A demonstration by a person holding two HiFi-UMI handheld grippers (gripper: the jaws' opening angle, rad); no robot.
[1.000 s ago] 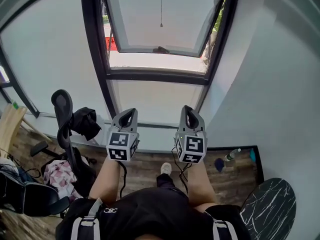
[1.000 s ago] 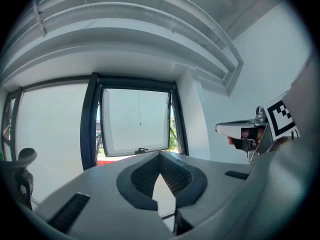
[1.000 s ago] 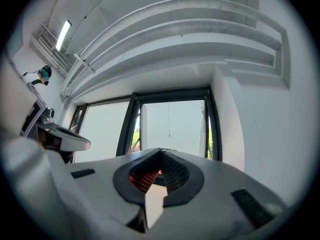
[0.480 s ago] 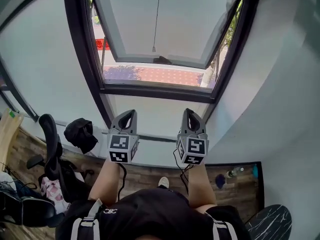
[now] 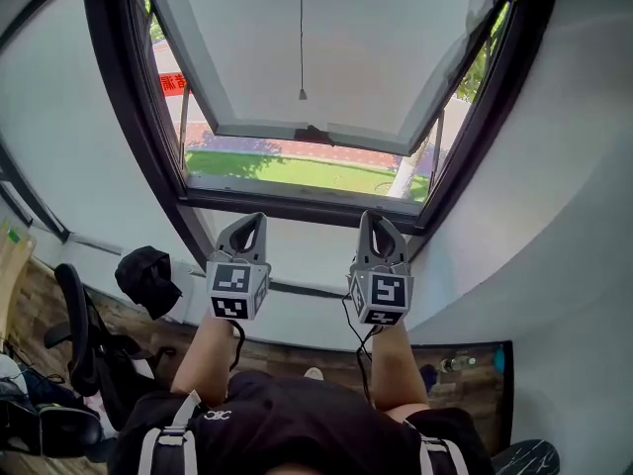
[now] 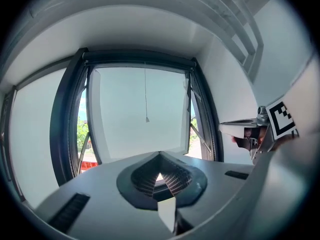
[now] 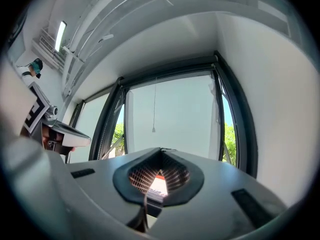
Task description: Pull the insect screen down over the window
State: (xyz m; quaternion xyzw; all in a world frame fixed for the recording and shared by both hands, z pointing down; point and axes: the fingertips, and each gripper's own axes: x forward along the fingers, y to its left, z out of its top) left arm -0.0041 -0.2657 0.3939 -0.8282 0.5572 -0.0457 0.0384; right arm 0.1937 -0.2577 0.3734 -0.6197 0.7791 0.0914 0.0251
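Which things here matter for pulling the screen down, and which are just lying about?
For the job: window frame, pull cord, left gripper, right gripper (both shut, empty).
Lying about: office chair, black garment, bottle on the floor.

The pull cord [image 5: 302, 28] is cut off above; the floor object [image 5: 453, 365] is perhaps a bottle.

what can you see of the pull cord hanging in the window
The pull cord is a thin dark string hanging straight down from the top of the window, near its middle. It ends in a small cone-shaped knob that hangs free before the pale pane. Nothing touches it.
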